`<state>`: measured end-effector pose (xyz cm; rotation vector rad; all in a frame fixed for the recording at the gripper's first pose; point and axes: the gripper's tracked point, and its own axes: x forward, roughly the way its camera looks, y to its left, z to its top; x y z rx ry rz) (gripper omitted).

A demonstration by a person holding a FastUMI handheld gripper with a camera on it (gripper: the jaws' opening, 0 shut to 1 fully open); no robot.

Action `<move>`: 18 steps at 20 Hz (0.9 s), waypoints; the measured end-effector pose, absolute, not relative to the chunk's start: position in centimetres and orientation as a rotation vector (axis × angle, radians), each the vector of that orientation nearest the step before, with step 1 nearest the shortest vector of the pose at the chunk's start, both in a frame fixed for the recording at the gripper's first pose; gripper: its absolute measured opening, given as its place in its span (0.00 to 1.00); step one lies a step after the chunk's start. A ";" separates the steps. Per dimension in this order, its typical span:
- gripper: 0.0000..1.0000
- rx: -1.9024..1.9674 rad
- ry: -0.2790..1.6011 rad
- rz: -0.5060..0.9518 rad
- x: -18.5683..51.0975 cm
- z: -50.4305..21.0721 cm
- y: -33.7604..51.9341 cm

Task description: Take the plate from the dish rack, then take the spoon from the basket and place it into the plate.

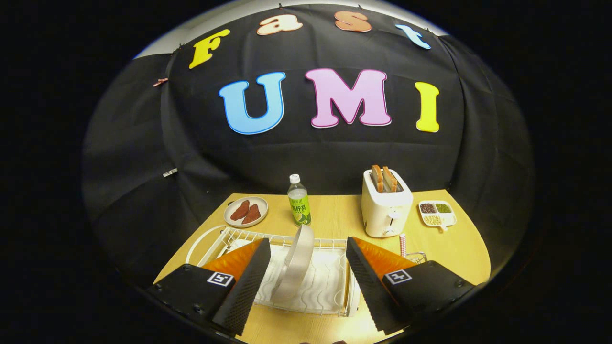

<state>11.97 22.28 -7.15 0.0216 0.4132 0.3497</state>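
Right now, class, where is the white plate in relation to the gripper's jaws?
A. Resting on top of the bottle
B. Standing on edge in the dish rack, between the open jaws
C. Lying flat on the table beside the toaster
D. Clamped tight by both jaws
B: the plate stands on edge in the dish rack, and the gripper has its jaws spread to either side without touching it.

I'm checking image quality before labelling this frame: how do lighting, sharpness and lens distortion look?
Gripper view: warm, even light on the table; strong fisheye bending bows the dish rack; the upright plate between the open gripper fingers stays sharp; the toaster and bottle look crisp too.
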 end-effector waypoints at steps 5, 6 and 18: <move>0.96 0.090 0.606 0.296 13.8 -11.5 23.6; 0.92 0.104 0.646 0.297 13.7 -12.5 24.1; 0.37 0.082 0.824 0.248 13.6 -15.6 25.2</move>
